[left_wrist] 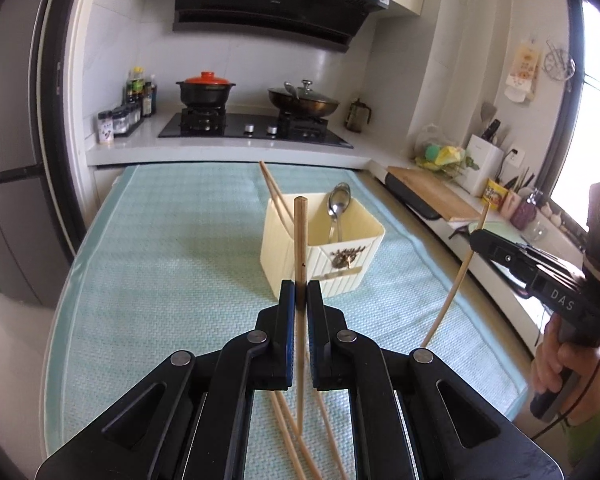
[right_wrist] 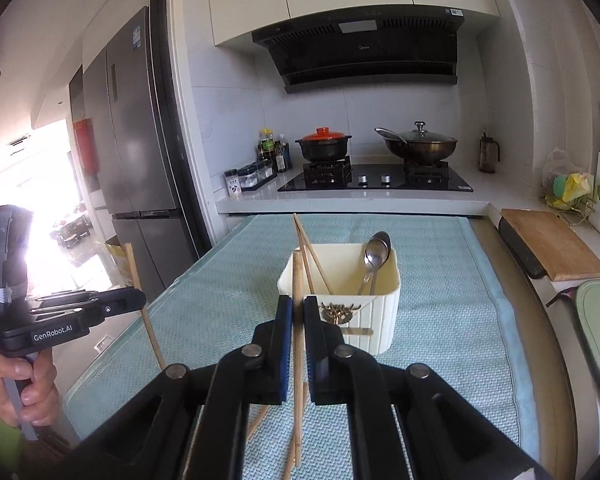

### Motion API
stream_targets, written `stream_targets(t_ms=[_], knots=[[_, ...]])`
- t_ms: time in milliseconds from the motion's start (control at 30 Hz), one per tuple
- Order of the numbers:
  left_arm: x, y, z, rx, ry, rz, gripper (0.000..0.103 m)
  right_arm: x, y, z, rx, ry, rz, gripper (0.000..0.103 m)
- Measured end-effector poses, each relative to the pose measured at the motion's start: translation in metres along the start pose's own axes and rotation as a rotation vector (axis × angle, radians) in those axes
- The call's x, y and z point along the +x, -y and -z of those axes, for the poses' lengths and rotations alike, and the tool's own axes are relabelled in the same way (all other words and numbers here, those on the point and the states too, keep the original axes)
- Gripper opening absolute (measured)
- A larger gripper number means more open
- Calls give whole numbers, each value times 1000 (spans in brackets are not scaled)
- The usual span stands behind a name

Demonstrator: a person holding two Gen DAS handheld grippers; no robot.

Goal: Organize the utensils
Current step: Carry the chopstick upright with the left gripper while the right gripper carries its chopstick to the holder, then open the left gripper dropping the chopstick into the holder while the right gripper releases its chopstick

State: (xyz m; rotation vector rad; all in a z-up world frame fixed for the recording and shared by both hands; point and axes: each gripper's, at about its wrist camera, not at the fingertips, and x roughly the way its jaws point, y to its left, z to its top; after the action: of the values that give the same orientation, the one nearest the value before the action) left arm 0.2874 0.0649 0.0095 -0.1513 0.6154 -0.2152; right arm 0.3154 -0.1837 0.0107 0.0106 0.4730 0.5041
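Left wrist view: the left tool is clamped on an upright chopstick; the right tool likewise grips its chopstick. Both are held above the mint-covered worktop, near the cream holder containing a spoon and two chopsticks.

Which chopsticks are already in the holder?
Only the pair leaning in the cream holder beside the spoon. Each gripper, left and right, clamps a single chopstick; others lie loose on the mat.
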Motion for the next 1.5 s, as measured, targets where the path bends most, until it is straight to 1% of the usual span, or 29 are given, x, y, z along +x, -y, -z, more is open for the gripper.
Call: stream_targets(t_ms=[300, 633, 833, 967, 1033, 1100, 1200, 1333, 1500], knots=[[-2, 8, -36, 17, 42, 28, 4, -7, -5, -34, -38, 53, 14, 6], [20, 17, -110, 25, 75, 59, 4, 15, 3, -92, -61, 72, 24, 6], [48, 24, -158, 19, 109, 50, 4, 39, 9, -135, -82, 116, 51, 6], [81, 32, -178, 26, 112, 17, 4, 65, 13, -154, -111, 147, 79, 6], [101, 35, -180, 32, 102, 4, 4, 83, 20, -157, -101, 140, 79, 6], [122, 39, -179, 39, 76, -6, 4, 104, 28, -156, -79, 114, 68, 6], [149, 39, -169, 41, 32, -19, 4, 137, 41, -145, -39, 43, 46, 6], [178, 31, -150, 28, -36, -38, 4, 177, 52, -123, -17, -61, 27, 6], [202, 20, -127, 15, -107, -64, 5, 211, 67, -98, 33, -158, 3, 7]])
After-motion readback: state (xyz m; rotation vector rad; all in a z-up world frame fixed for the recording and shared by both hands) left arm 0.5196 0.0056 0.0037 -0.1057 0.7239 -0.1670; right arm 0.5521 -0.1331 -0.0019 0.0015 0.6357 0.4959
